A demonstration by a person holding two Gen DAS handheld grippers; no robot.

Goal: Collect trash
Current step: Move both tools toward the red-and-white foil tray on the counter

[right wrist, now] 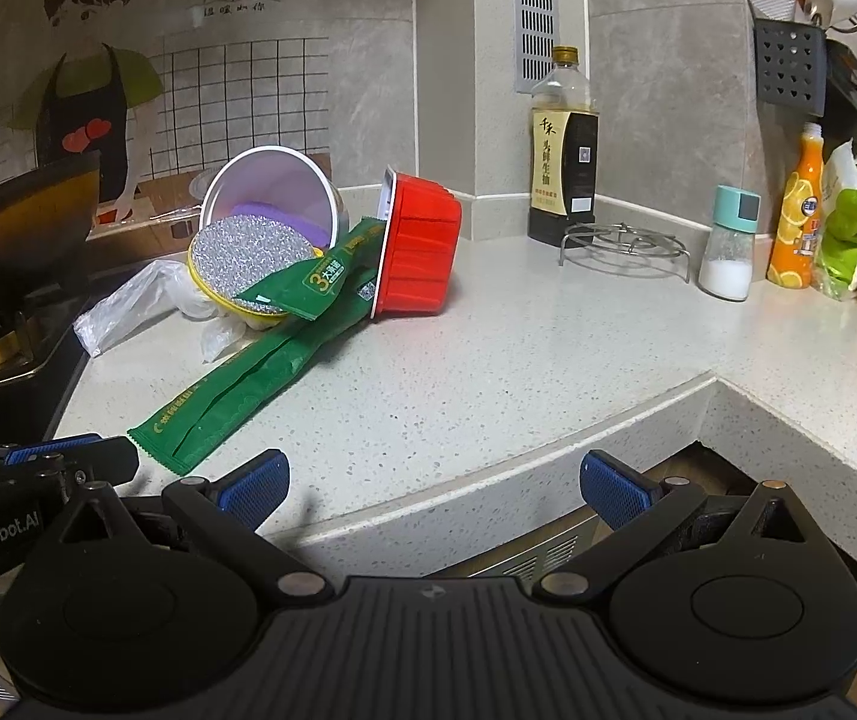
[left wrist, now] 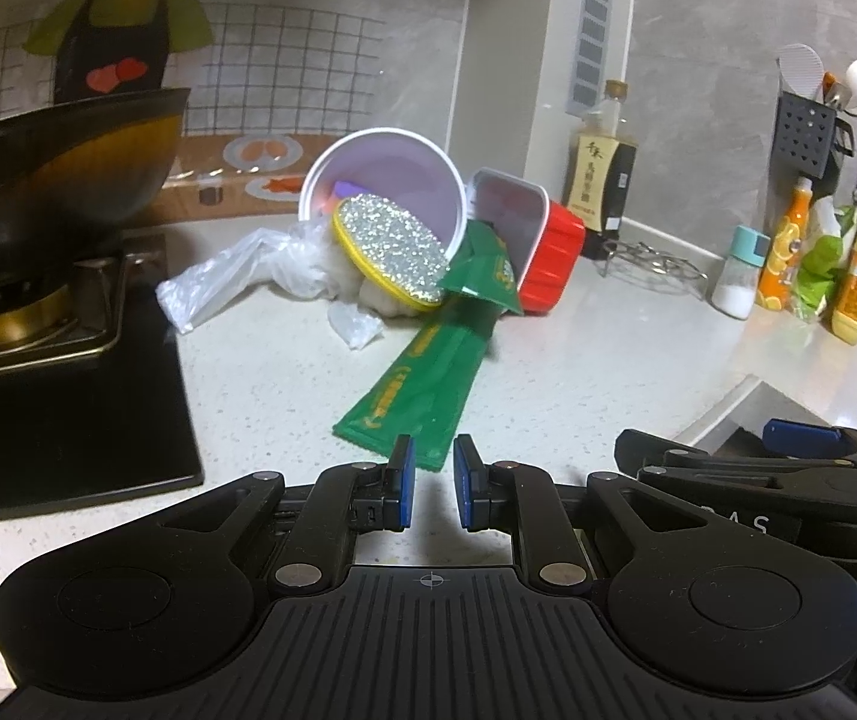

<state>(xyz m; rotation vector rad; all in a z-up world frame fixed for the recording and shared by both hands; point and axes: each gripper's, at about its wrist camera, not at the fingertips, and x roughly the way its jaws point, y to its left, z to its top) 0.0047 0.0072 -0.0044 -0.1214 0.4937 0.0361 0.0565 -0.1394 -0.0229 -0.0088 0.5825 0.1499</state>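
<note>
- Looking through the left wrist view: the left gripper (left wrist: 433,483) stands narrowed, holding nothing, its tips just short of the near end of the long green foil wrapper (left wrist: 422,387). Nothing looks collected yet; the white round paper bowl (left wrist: 392,180), yellow-rimmed glittery lid (left wrist: 389,252), red ribbed tray (left wrist: 551,258) and crumpled clear plastic bag (left wrist: 236,276) lie piled towards the back of the speckled worktop (left wrist: 578,372).
- Only this view shows the tray's pale inside.
- Right wrist view: the right gripper (right wrist: 434,489) gapes wide and empty over the worktop's front edge, well apart from the pile. It alone shows the tray's red outside.
</note>
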